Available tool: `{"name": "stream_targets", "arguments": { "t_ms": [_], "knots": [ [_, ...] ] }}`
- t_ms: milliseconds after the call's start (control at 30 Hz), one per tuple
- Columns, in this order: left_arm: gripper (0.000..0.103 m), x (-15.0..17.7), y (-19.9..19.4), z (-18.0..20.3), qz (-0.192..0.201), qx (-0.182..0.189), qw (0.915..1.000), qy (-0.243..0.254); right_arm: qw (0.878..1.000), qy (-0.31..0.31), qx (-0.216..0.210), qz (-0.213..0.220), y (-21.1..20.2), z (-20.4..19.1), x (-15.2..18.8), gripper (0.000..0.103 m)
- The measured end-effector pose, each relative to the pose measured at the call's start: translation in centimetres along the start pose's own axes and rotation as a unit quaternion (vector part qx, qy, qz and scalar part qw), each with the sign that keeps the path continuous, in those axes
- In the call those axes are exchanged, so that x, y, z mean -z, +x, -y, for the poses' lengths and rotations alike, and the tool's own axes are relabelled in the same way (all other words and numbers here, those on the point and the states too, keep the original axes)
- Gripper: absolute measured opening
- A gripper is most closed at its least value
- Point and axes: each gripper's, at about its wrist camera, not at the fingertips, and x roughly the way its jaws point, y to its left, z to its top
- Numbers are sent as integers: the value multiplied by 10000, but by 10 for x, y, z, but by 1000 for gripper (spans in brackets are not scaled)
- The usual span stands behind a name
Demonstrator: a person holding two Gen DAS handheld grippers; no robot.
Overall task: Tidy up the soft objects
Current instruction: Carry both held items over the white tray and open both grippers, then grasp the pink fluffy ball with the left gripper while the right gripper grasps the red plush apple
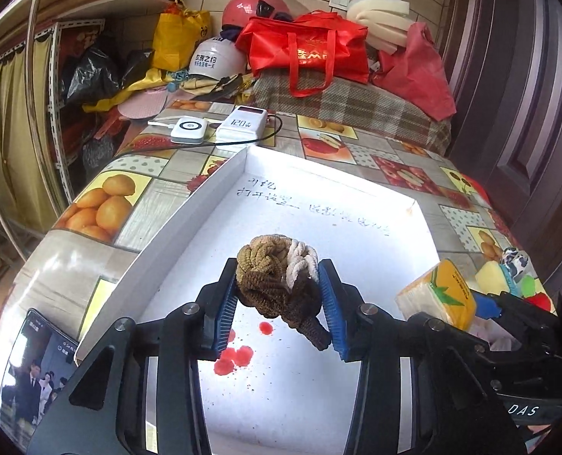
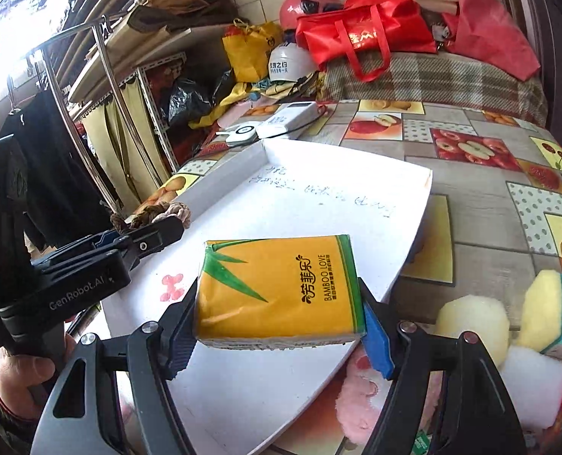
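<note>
While both loads hung over the shallow white cardboard tray (image 1: 189, 204), the governing relation was vertical: each lay directly between its claw's pads with the tray floor below, so the coming move would be a short descent and release, as judged.

Item 1. Knotted bundle of chenille hair ties, tan, dark brown and cream (image 1: 277, 284); ropy, fuzzy, compressible, irregular lump with a loop dangling toward the camera. Position: between the blue ribbed pads of the left claw (image 1: 281, 303), over the tray's middle, above red stains on its floor. Claw state: narrow; pads flanked the bundle on both sides, and whether they pressed or had just let go could not be told.

Item 2. Yellow plastic-wrapped pack of bamboo tissues, green leaf print (image 2: 281, 288); soft rectangular block, glossy film. Its long axis ran across the right claw (image 2: 281, 322), which stood wide and gripped it by the short ends. Position: over the tray's near right part, nearer the tray's right edge than item 1.

Item 3. Remaining soft goods on the fruit-patterned oilcloth bench (image 2: 470, 227), right of the tray: yellow sponges (image 2: 470, 326), a pink plush piece (image 2: 360, 398). The right claw was nearer these.
</note>
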Motion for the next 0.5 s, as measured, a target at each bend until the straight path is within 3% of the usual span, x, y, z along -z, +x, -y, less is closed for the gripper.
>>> {"name": "stream_targets", "arguments": {
  "t_ms": [67,100,133,233,367,500],
  "knots": [
    [66,0,1,-2,76,-175,9998,-29,10000,6,51,-38,4,1,1,82],
    [87,0,0,-3,151,-263,9995,-45,9999,-2,116,14,4,1,3,86],
    [99,0,-2,-4,261,-342,9991,-51,9998,-27,156,103,3,2,4,88],
    [103,0,-8,-8,532,-512,9972,-108,9991,-89,294,302,-1,1,7,103],
    [103,7,-19,-10,953,-425,9940,-327,9985,15,245,480,-8,4,11,103],
    [103,24,-30,10,1365,-218,9903,-153,9943,-287,393,948,-30,0,20,103]
  ]
}}
